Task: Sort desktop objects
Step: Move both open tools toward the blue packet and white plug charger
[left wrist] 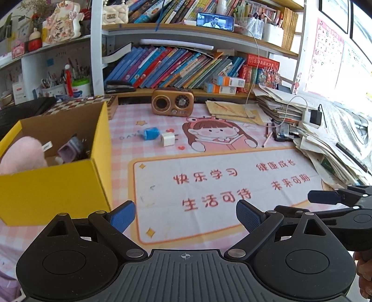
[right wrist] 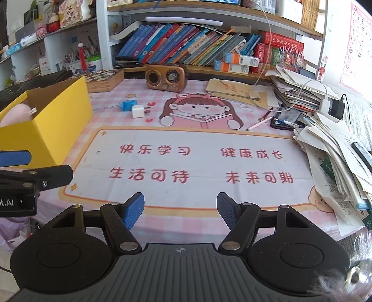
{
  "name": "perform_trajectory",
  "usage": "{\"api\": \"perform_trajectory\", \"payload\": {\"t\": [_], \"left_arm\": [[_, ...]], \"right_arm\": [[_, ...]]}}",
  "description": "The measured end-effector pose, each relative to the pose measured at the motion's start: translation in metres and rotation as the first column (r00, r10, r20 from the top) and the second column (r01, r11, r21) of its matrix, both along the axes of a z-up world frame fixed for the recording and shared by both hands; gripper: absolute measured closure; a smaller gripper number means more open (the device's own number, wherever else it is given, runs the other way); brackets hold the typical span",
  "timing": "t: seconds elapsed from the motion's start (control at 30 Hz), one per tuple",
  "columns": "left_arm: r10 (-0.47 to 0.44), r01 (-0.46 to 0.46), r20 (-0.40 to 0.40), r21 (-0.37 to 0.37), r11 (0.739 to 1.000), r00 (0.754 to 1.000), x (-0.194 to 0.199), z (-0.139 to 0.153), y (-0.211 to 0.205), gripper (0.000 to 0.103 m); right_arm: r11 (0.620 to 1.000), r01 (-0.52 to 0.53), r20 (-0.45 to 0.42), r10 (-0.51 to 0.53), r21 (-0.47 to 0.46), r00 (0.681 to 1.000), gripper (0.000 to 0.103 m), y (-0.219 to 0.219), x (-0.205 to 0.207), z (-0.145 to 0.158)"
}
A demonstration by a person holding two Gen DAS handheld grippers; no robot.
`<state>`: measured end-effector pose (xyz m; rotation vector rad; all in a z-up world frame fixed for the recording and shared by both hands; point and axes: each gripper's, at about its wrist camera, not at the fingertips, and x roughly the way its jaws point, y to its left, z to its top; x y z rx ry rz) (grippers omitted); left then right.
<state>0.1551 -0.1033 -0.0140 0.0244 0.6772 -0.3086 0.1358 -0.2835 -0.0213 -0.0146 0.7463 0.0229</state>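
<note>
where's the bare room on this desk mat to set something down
The printed middle of the desk mat is free, between the yellow box and the paper stack. It is crowded by the blue charger, white charger and pens.

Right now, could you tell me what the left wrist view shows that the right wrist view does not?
Only the left wrist view looks down into the yellow box, showing a purple item on its floor, and it catches the phone on the upper shelf. Only the right wrist view shows the whole chessboard behind the box. Both share the blue charger, the white charger, the brown radio, the pink plush in the box, and both open, empty grippers: left gripper, right gripper.
</note>
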Motion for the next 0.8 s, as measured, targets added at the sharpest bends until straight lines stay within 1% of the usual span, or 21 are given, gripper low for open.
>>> {"api": "perform_trajectory", "payload": {"t": [0.23, 0.47, 0.67, 0.8], "left_arm": [[0.009, -0.009, 0.020, -0.008, 1.000, 1.000, 0.028, 0.005, -0.018, 0.008], [0.063, -0.062, 0.022, -0.026, 0.998, 0.998, 0.070, 0.008, -0.033, 0.008], [0.127, -0.127, 0.009, -0.037, 0.991, 0.992, 0.109, 0.011, -0.044, 0.008], [0.166, -0.166, 0.006, -0.014, 0.986, 0.986, 0.128, 0.010, -0.046, 0.008]], "right_arm": [[1.000, -0.016, -0.012, 0.016, 0.001, 1.000, 0.036, -0.017, 0.025, -0.002], [0.999, -0.053, -0.017, 0.053, 0.011, 0.998, 0.036, -0.034, 0.062, -0.005], [0.991, -0.129, -0.012, 0.130, 0.015, 0.991, 0.036, -0.038, 0.100, -0.011], [0.984, -0.178, 0.000, 0.178, 0.024, 0.984, 0.036, -0.036, 0.124, -0.013]]}}
